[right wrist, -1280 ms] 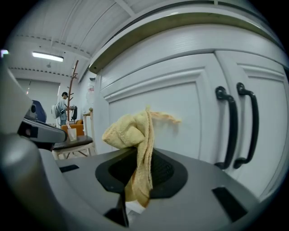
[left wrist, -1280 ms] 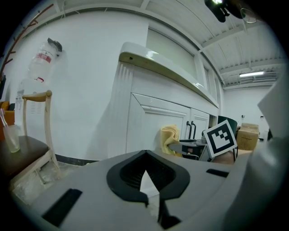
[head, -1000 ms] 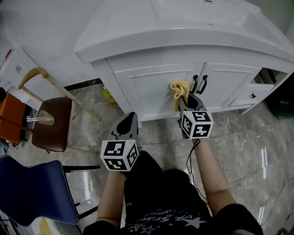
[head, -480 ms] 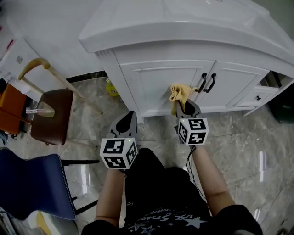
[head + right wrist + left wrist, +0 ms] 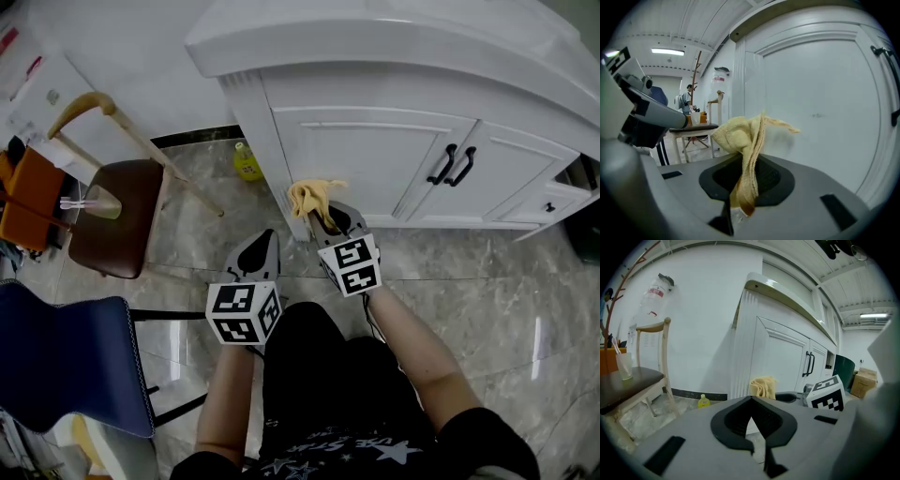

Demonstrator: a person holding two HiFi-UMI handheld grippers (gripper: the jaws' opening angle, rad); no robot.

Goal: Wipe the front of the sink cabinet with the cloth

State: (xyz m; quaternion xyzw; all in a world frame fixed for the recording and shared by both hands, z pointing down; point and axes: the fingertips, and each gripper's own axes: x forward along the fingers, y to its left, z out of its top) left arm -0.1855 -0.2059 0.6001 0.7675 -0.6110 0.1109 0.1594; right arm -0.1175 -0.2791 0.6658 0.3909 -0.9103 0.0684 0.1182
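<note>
The white sink cabinet (image 5: 375,155) has two doors with black handles (image 5: 453,164). A crumpled yellow cloth (image 5: 314,196) is clamped in my right gripper (image 5: 325,216), which is shut on it and holds it against the lower left corner of the left door. In the right gripper view the cloth (image 5: 744,138) stands up from the jaws right in front of the door panel (image 5: 811,108). My left gripper (image 5: 262,236) hangs lower and to the left, off the cabinet, shut with nothing in it (image 5: 751,401). Its view also shows the cloth (image 5: 762,386).
A wooden chair with a brown seat (image 5: 117,230) holds a cup (image 5: 94,202) at the left. Below it stands a blue chair (image 5: 66,361). A yellow bottle (image 5: 247,164) sits on the floor by the cabinet's left side. A drawer (image 5: 553,202) stands open at the right.
My right gripper has carried the cloth leftward along the cabinet front, from beside the black handles to the left door's lower left corner. The left gripper has stayed about where it was.
</note>
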